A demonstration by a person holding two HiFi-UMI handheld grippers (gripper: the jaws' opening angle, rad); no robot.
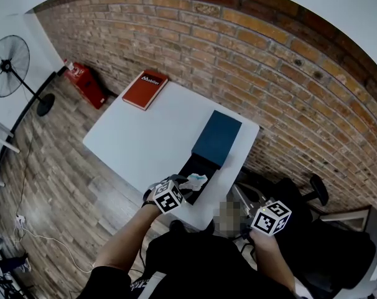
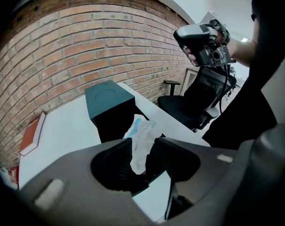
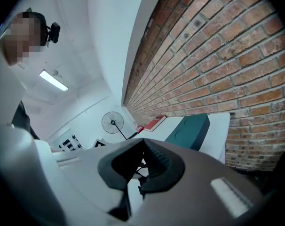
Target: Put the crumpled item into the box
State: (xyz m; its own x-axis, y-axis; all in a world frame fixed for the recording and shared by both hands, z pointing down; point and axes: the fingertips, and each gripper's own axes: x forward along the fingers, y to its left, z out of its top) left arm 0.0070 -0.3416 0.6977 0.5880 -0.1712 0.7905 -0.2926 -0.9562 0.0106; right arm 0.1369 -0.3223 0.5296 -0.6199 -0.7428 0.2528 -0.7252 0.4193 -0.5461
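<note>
Left tongs [image 2: 142, 142] stood wide apart over the near end of the box [image 1: 214, 143], pointing steeply down. Crumpled item [image 1: 195, 180], white with pale blue print, sat in the gap between the two tips, pads not pressing on it; it appeared to rest on the black inside of the box's open part. Teal lid section lay beyond it toward the brick wall [image 1: 257, 67]. Box stood at the near right corner of the white bench [image 1: 145, 142]. Red book [image 1: 145, 89] lay at the bench's far left edge, well apart from the box. Right tongs [image 3: 143, 140] were held off the bench over by the black office chair [image 1: 303, 195], tips closed together with nothing between them. Standing fan [image 1: 8, 58] stood on the wood floor to the left
</note>
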